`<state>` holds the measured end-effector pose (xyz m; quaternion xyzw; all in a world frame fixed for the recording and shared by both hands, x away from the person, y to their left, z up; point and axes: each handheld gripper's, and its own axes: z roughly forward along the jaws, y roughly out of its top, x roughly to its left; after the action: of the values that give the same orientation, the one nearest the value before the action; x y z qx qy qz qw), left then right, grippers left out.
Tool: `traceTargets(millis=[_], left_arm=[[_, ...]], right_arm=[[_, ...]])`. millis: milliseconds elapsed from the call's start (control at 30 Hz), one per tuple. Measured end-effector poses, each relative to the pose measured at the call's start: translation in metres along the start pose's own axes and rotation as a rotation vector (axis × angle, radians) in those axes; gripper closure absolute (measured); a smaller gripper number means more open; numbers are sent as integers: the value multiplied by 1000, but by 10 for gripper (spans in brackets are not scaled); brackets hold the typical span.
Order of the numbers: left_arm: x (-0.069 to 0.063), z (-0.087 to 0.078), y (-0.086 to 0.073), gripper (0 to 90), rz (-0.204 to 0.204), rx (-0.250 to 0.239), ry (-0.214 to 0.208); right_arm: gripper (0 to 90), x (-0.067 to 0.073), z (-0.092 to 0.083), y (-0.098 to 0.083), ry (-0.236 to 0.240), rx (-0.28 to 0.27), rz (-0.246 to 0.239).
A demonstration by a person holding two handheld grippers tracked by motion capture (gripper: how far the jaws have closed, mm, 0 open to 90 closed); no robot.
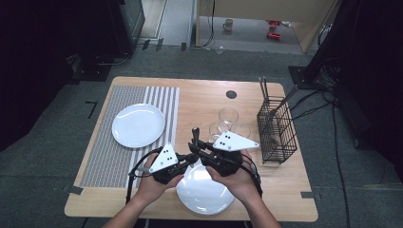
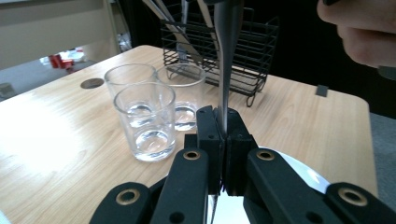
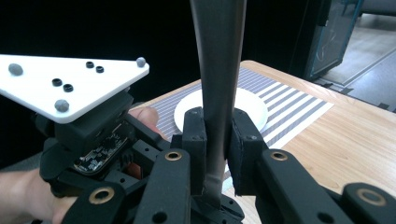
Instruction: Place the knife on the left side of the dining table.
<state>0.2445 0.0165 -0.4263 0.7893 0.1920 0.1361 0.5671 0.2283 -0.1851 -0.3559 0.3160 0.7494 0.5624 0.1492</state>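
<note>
- Gripping one slim metal utensil (image 2: 227,56) at the same time, both grippers meet above the near edge of the table (image 1: 285,199), just over the near white plate (image 1: 204,192).
- Left gripper (image 2: 223,122): jaws pressed together on the thin lower part of the utensil.
- Right gripper (image 3: 218,126): jaws pinch the broader part of the same utensil, which stands upright between them.
- In the high view the utensil (image 1: 195,135) rises from between the left gripper (image 1: 186,157) and the right gripper (image 1: 196,148). Whether it is a knife, fork or spoon cannot be told.
- Judged progress: the utensil is out of the black wire caddy (image 1: 277,130) at the right edge and is being passed from hand to hand. Neither gripper has let go, and the utensil is not yet laid down.
- Judged remainder: one gripper must release, then the utensil needs placing, probably beside a plate. More utensils stand in the caddy.
- Three clear glasses (image 1: 228,116) stand together near the table's middle, between the grippers and the caddy.
- A second white plate (image 1: 138,125) rests on the striped placemat (image 1: 111,156) at the left side.
- No brand, label or legible writing appears on any item.
</note>
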Motion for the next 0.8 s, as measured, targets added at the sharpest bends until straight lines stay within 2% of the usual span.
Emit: traceTargets(millis=[167, 200, 267, 333, 367, 400, 500, 533, 600, 667, 700, 800], left_arm=[[1, -3, 0, 898, 10, -23, 16], [0, -4, 1, 898, 10, -33, 35], [0, -5, 1, 898, 7, -37, 42], [-1, -5, 0, 898, 16, -44, 65], [-1, -5, 0, 898, 16, -44, 65], [-2, -4, -1, 898, 21, -39, 68], [-2, -3, -3, 898, 12, -38, 73], [-2, -3, -3, 897, 12, -38, 73], [-1, -3, -4, 896, 2, -37, 59], [0, -2, -4, 872, -11, -31, 21], [0, -2, -3, 800, 1, -24, 15], [-2, -4, 0, 682, 11, -15, -14]], right_arm=[[750, 4, 3, -5, -28, -14, 30], [742, 6, 4, -6, -43, -13, 31], [739, 9, 6, -8, -66, -27, 43], [748, 11, 8, -10, -87, -49, 70], [748, 11, 8, -10, -87, -49, 70], [775, 13, 9, -11, -99, -66, 93], [798, 16, 12, -13, -139, -78, 91], [798, 16, 12, -13, -139, -78, 91], [800, 17, 13, -14, -149, -83, 86], [802, 17, 13, -14, -151, -76, 85], [801, 16, 14, -15, -155, -71, 84], [802, 13, 13, -15, -167, -71, 83]])
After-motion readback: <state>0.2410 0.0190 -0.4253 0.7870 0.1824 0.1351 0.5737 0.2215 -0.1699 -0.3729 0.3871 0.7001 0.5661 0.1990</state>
